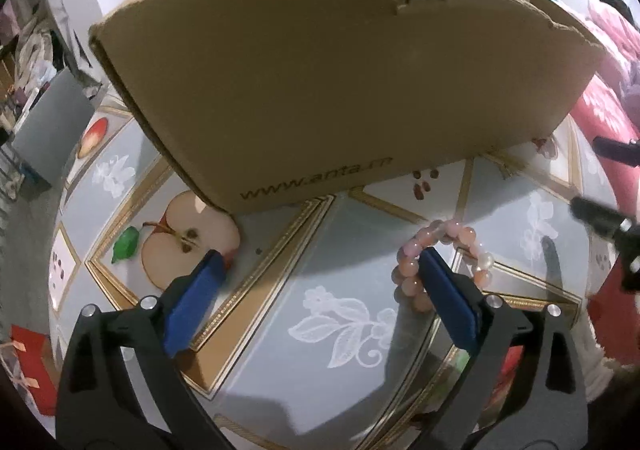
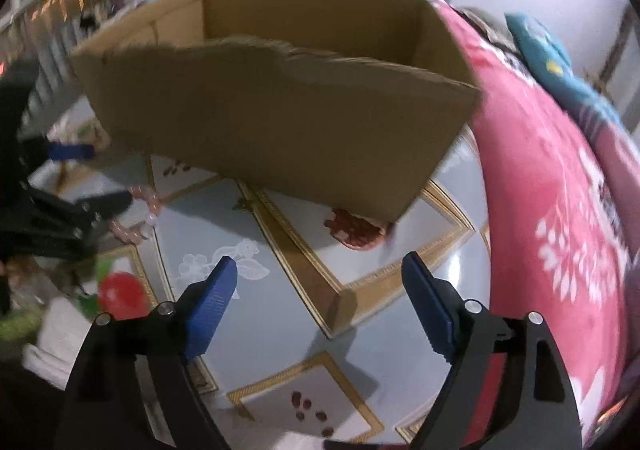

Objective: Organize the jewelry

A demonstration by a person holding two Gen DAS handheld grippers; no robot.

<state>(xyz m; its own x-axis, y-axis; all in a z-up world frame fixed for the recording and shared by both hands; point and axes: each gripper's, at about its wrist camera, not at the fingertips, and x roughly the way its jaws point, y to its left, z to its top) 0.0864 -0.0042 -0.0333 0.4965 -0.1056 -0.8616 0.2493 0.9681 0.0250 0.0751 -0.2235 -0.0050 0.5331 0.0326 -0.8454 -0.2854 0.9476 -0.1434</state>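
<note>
A pink bead bracelet [image 1: 444, 246] lies on the patterned tablecloth [image 1: 320, 290] just in front of a brown cardboard box [image 1: 332, 90]. My left gripper [image 1: 320, 262] is open above the cloth; its right finger [image 1: 444, 290] pokes through the bracelet's loop, covering part of it. My right gripper [image 2: 318, 270] is open and empty, hovering over the cloth before the box [image 2: 280, 118]. In the right wrist view the bracelet [image 2: 136, 218] shows blurred at the left, beside the left gripper's black frame.
The box is open on top with a torn front edge. A red floral blanket [image 2: 560, 210] runs along the table's right side. A red round object [image 2: 120, 294] and white cloth sit at the lower left. The tablecloth [image 2: 280, 314] bears fruit prints.
</note>
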